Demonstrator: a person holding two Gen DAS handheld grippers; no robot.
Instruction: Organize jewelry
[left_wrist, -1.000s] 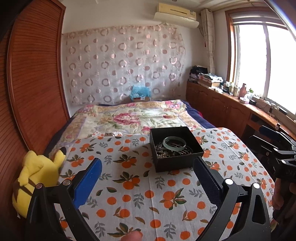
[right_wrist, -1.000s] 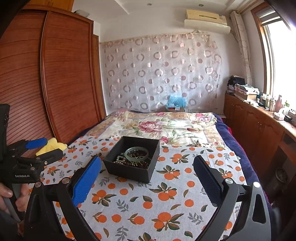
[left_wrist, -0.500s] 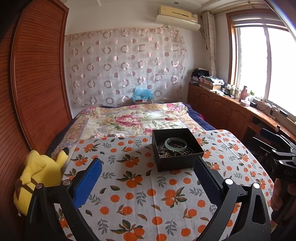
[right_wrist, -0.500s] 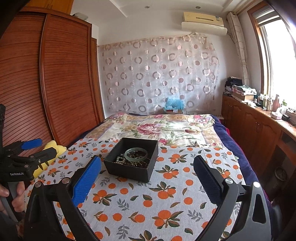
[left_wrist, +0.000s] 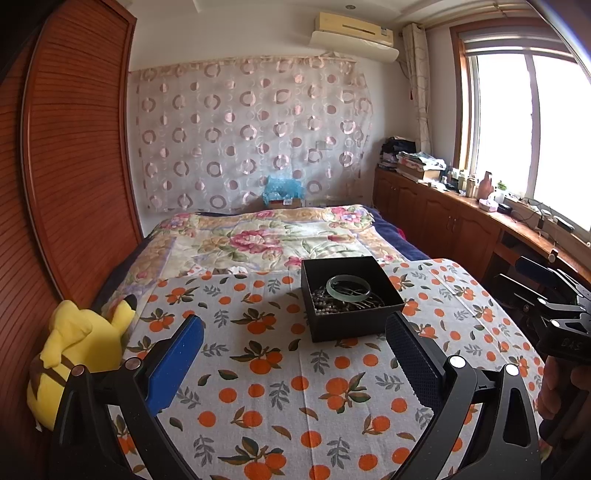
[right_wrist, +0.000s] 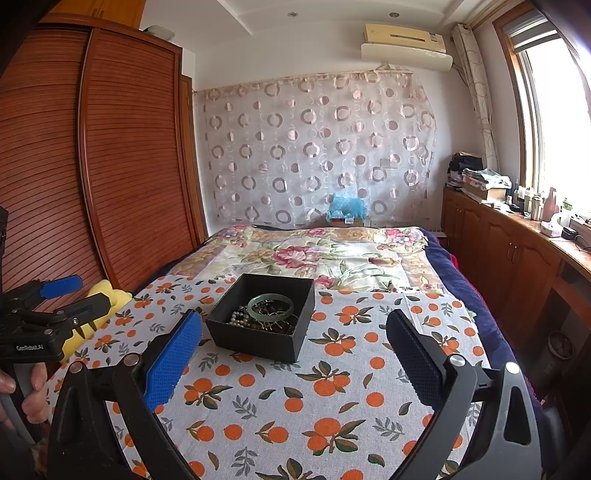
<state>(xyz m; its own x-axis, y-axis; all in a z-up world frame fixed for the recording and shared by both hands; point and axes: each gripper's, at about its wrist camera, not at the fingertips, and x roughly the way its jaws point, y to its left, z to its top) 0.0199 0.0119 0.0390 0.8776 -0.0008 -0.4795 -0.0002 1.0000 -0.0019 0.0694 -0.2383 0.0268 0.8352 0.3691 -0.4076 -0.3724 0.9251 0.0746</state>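
Note:
A black open box (left_wrist: 351, 325) (right_wrist: 255, 341) sits on the orange-print cloth (left_wrist: 280, 387) (right_wrist: 332, 398) spread over the bed. Inside lie a pale green bangle (left_wrist: 348, 286) (right_wrist: 270, 306), a string of grey beads (left_wrist: 325, 308) (right_wrist: 240, 319) and darker jewelry. My left gripper (left_wrist: 293, 363) is open, above the cloth on the near side of the box, nothing between its fingers. My right gripper (right_wrist: 293, 360) is open too, its blue left pad (right_wrist: 173, 362) just left of the box's near corner. Each gripper shows at the edge of the other's view, held by a hand (right_wrist: 35, 387).
A yellow plush toy (left_wrist: 74, 358) (right_wrist: 98, 314) lies at the bed's left edge against the wooden wardrobe (right_wrist: 92, 177). A floral quilt (left_wrist: 266, 236) covers the far half of the bed. Wooden cabinets (right_wrist: 517, 258) with clutter run along the right under the window.
Both cameras have tilted up and pulled back a little, so the box sits lower and farther in the frames. The grippers stay open and the box has not moved.

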